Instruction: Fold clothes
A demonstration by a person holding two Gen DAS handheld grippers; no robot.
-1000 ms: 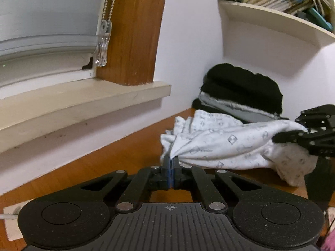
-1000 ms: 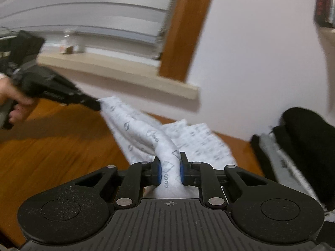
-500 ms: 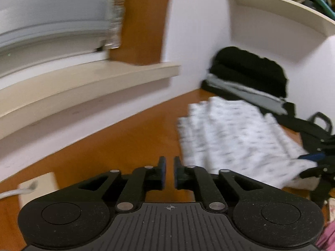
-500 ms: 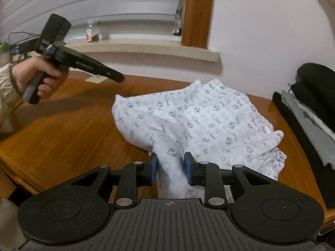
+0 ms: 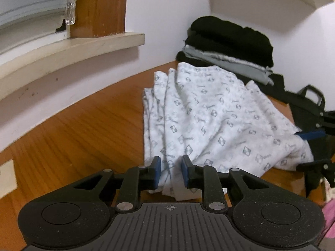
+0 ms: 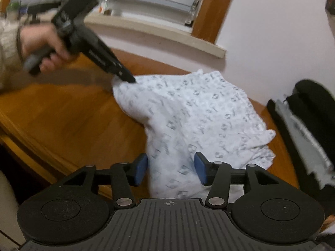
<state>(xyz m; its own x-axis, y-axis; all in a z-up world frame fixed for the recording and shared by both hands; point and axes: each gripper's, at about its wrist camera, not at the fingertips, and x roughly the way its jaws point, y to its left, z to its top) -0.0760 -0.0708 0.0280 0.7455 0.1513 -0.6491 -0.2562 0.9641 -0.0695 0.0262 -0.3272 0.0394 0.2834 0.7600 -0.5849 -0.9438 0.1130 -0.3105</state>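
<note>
White patterned garment (image 5: 209, 121) lies loosely folded on wooden tabletop (image 5: 83, 129), near back wall; grey diamond/logo print all over, several layered edges visible along its left side in L wrist view.

L gripper (image 5: 170, 172): jaws opening, blue pads apart w/ near corner of garment between them; cloth sits in the gap, pads not pressing on it. In R wrist view the L gripper tip (image 6: 125, 77) is at the garment's far-left corner, held by a hand (image 6: 44, 46) in a light knit sleeve (image 6: 7, 48); view is motion-blurred.

R gripper (image 6: 170, 168): jaws opening, wide gap; fold of garment runs up between the pads, left pad clear of cloth, right pad just beside it, no clamp seen. From L wrist view, R gripper fingers (image 5: 309, 135) show at garment's right edge.

Stack of folded dark + grey clothes (image 5: 230, 41) behind garment by the wall, touching/overlapped at garment's far edge. Windowsill (image 5: 73, 48) w/ wooden frame (image 5: 104, 6) to the left. Small bottles on sill (image 6: 108, 8), blurred.
</note>
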